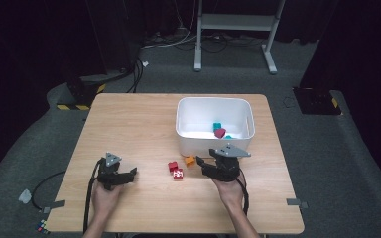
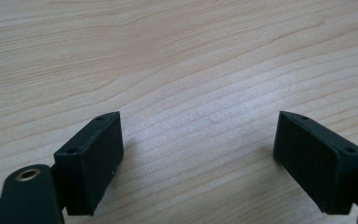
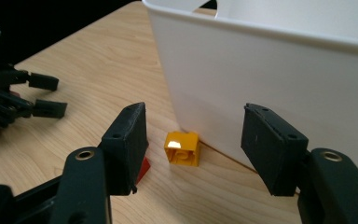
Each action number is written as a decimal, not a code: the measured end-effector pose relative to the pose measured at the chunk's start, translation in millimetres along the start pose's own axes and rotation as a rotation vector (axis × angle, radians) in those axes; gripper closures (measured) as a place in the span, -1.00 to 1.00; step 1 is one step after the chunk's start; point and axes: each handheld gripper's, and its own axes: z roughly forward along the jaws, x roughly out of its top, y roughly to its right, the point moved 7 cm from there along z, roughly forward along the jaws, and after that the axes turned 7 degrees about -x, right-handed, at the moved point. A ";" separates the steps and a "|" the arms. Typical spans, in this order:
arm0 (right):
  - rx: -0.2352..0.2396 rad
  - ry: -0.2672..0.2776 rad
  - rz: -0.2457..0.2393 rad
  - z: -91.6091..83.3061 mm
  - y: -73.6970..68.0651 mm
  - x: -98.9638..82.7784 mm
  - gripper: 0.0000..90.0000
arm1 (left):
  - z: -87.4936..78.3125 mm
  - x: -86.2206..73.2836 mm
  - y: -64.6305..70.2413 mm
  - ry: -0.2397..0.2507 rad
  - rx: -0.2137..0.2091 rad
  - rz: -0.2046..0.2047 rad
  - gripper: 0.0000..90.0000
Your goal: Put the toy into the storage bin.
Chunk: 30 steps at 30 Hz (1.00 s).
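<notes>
A small orange block (image 1: 190,160) (image 3: 182,148) lies on the wooden table (image 1: 129,129) against the front wall of the white bin (image 1: 184,141) (image 3: 270,79). My right gripper (image 1: 201,167) (image 3: 196,112) is low over the table and open, its jaws standing either side of the orange block but short of it, with nothing between the pads. Two red blocks (image 1: 173,166) (image 1: 178,174) lie just left of it; a red corner (image 3: 143,169) peeks out behind one jaw. My left gripper (image 1: 129,174) (image 2: 199,119) (image 3: 23,95) hangs open over bare wood.
Inside the bin lie a teal block (image 1: 218,126) and a dark red block (image 1: 220,133). The bin wall stands close to the right gripper's far side. Beyond the table are cables on grey floor and a white stand (image 1: 235,22).
</notes>
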 end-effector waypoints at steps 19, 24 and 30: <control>-0.018 -0.110 -0.010 55.7 -16.3 -35.2 -0.09 | 0.0 0.0 0.0 0.000 0.000 0.000 -0.64; -0.033 -0.148 -0.018 67.6 -16.8 -43.2 -0.09 | -0.1 -0.1 0.1 0.000 -0.001 0.000 -0.64; -0.046 -0.167 -0.030 77.3 -19.2 -47.8 -0.08 | -0.2 -0.2 -0.1 -0.002 -0.001 0.003 -0.64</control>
